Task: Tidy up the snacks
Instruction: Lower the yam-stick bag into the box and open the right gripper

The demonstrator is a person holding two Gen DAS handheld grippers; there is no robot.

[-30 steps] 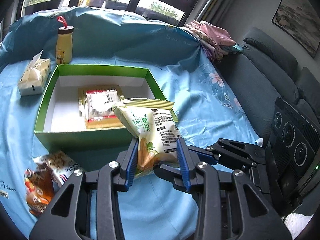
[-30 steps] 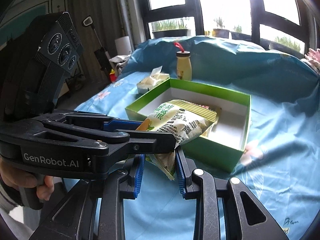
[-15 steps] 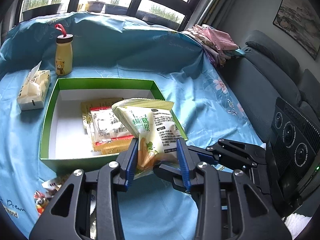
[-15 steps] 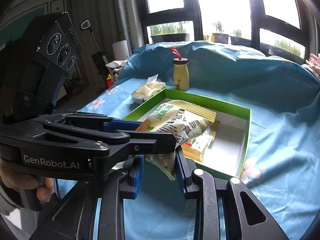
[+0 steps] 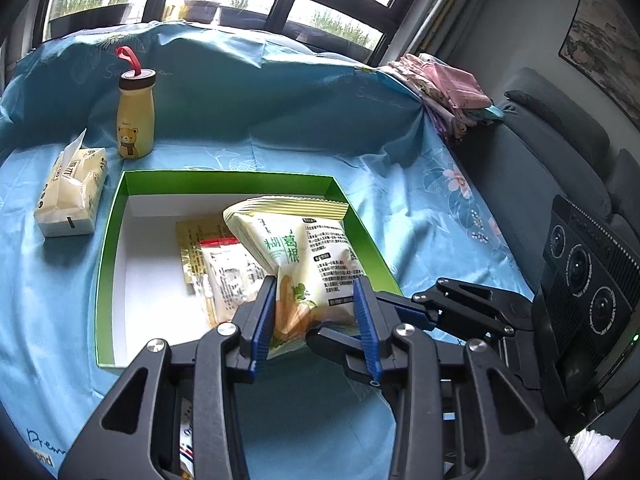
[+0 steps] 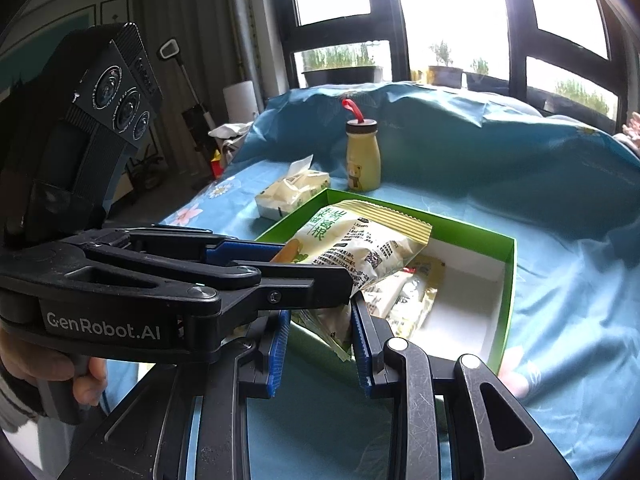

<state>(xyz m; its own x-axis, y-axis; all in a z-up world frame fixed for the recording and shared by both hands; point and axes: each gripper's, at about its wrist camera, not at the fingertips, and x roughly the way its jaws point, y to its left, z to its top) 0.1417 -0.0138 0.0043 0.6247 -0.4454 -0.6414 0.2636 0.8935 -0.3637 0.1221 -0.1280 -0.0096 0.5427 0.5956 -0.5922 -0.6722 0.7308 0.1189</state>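
Observation:
Both grippers hold one white and green snack bag above the near edge of the green box. My left gripper is shut on the bag's lower end, its blue pads pressing both sides. From the right, my right gripper is shut on the bag's bottom corner, crossing under the left gripper's fingers. The snack bag hangs over the green box. Inside the box lies a yellow snack packet with a red-topped one on it.
A tissue pack and a yellow bear bottle stand beyond the box on the blue cloth. Another snack packet peeks out at the bottom. Folded pink cloth and a grey sofa lie to the right. A hand grips the left handle.
Both grippers have carried the bag forward together, so the box has come nearer and the bag now hangs over its inside. The loose packets at the lower left have slid almost out of view.

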